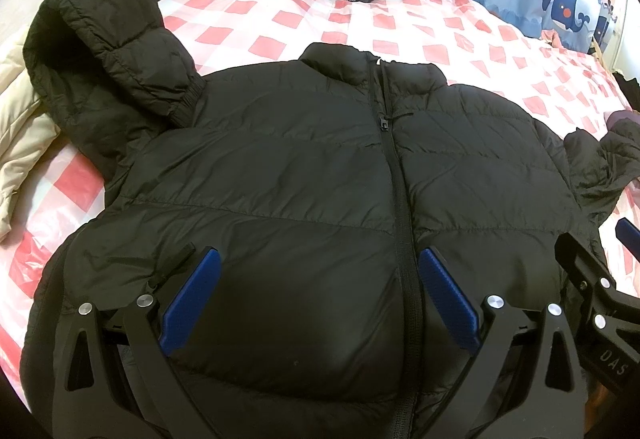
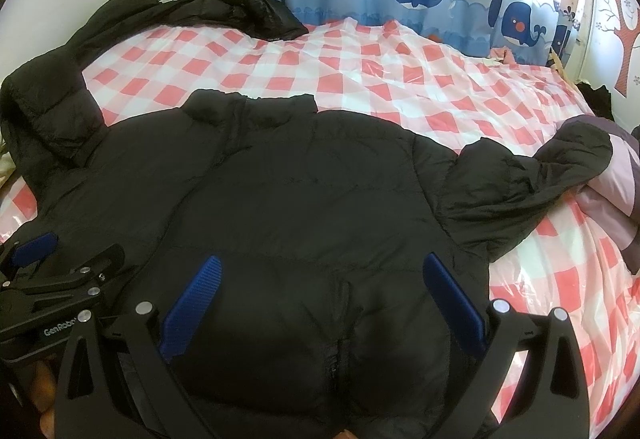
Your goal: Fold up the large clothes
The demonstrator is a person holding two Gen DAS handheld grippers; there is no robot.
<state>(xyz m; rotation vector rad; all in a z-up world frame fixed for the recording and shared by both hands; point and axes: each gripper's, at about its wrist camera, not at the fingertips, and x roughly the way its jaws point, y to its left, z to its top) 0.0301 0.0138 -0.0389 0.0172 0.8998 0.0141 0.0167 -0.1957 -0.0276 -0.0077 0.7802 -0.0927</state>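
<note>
Two markings are legible. In the left wrist view, the white letters "DAS" stand on the black body of the right hand-held gripper (image 1: 624, 235) at the lower right edge. In the right wrist view, white lettering reading "GenRobo", cut off at its end by the frame in front, stands on the black body of the left hand-held gripper (image 2: 60, 253) at lower left.

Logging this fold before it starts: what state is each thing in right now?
black puffer jacket: spread flat, front up, unfolded
zipper: closed
left sleeve: bent upward
right sleeve: stretched out sideways
left tool: open, holding nothing
right tool: open, holding nothing
checkered bedcover: spread, lightly wrinkled
</note>
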